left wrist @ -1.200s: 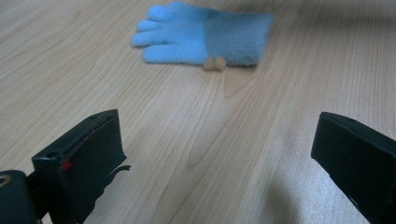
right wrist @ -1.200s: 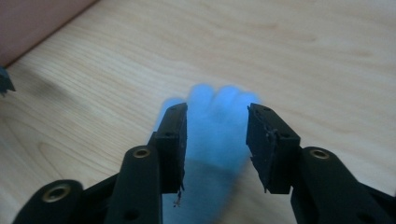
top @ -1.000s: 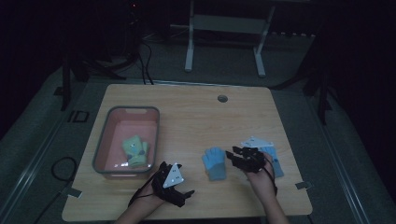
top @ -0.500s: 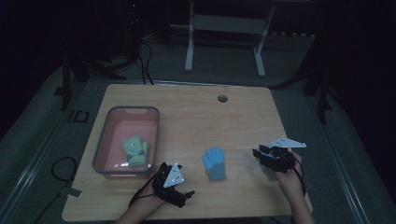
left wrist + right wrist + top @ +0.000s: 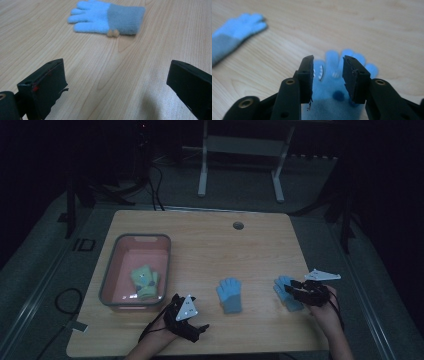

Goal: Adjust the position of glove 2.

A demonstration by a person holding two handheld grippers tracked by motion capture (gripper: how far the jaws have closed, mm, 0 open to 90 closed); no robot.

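On the wooden table (image 5: pixel 210 245) the right gripper (image 5: pixel 295 292) sits near the right edge with its two black jaws straddling a blue glove (image 5: pixel 286 291), which lies flat on the wood with its fingers pointing toward the far side. In the right gripper view that same glove (image 5: pixel 332 100) shows between the narrowly parted jaws and past them, a small white pattern and a dark blue dot on its back; whether the pads actually press the fabric cannot be told from here. A second ago this glove lay close beside the other light blue glove (image 5: pixel 230 294) in the middle of the near half of the table, with the right gripper over it; half a second ago the gripper was already out near the right edge, and now the glove rests there too, well apart from its mate. The middle glove, light blue with a grey cuff, has not shifted; the left gripper view shows it (image 5: pixel 107 17) lying flat with a small tan bobble at the cuff seam. The left gripper (image 5: pixel 192 327) rests at the near edge in the same spot as before, its jaws spread wide with bare wood between them. The pink bin (image 5: pixel 165 265) on the left holds a green glove (image 5: pixel 144 281), unchanged.
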